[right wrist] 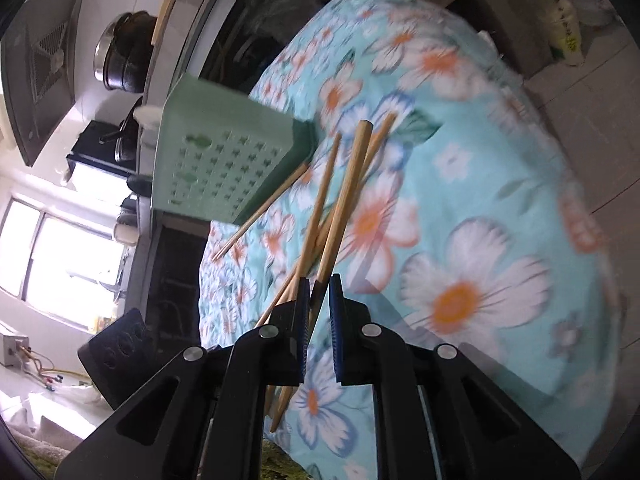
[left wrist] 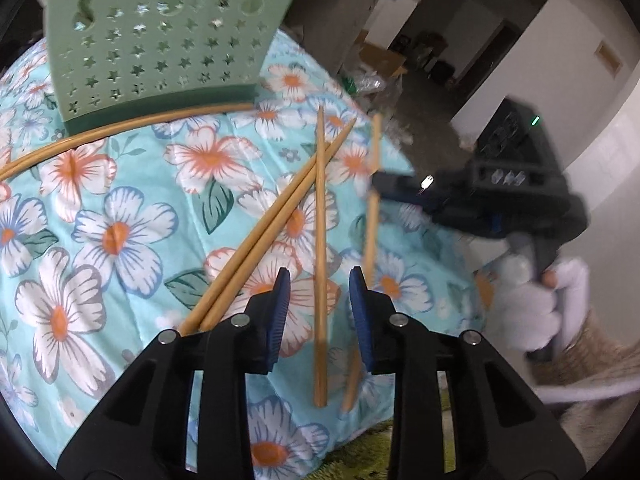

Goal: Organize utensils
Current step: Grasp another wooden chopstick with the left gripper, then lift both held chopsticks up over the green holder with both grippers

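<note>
Several bamboo chopsticks lie on a floral tablecloth [left wrist: 120, 200]. My left gripper [left wrist: 320, 280] is open just above one loose chopstick [left wrist: 321, 264]; a pair [left wrist: 276, 216] lies to its left and two more [left wrist: 112, 130] lie along the base of the green perforated utensil holder [left wrist: 160, 40]. My right gripper [right wrist: 319, 284] is shut on a chopstick [right wrist: 346, 196] and holds it off the cloth; in the left wrist view that gripper [left wrist: 384, 182] grips the chopstick [left wrist: 374, 216] mid-length. The holder [right wrist: 224, 160] shows to its left.
The table is round; its edge drops to the floor on the right in the left wrist view. A green rug [left wrist: 360, 456] lies below the near edge. Pots [right wrist: 124, 52] and a counter stand behind the holder in the right wrist view.
</note>
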A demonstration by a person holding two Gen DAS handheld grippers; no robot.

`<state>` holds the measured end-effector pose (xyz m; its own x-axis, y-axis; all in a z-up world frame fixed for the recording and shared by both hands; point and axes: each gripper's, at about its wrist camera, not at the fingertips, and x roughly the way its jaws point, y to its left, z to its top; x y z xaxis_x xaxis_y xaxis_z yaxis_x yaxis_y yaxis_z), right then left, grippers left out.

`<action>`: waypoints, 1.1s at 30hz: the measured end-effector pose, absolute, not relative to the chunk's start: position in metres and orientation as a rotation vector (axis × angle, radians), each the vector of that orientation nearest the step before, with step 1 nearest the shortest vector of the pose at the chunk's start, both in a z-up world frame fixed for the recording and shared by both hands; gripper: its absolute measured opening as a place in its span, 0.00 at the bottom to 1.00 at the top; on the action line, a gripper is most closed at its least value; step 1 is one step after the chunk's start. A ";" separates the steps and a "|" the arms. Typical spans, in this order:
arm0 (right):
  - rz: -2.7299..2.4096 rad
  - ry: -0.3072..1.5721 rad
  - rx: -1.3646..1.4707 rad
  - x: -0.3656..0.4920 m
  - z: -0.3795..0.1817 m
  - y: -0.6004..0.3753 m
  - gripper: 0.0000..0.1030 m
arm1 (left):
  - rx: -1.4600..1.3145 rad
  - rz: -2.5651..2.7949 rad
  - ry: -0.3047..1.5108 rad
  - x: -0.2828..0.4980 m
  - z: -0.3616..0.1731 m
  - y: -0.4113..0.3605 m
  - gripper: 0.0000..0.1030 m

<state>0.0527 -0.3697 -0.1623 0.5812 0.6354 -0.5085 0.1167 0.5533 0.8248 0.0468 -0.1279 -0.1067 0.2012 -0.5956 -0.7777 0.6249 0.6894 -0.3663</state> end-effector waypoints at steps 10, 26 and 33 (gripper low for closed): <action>0.369 0.959 0.970 0.057 -0.176 -0.365 0.10 | 0.160 -0.819 1.090 0.043 -0.110 -0.133 0.05; 0.363 0.968 0.984 0.062 -0.174 -0.374 0.20 | 0.176 -0.836 1.122 0.052 -0.098 -0.137 0.25; 0.334 0.937 1.008 0.071 -0.174 -0.387 0.22 | 0.206 -0.824 1.138 0.074 -0.107 -0.162 0.19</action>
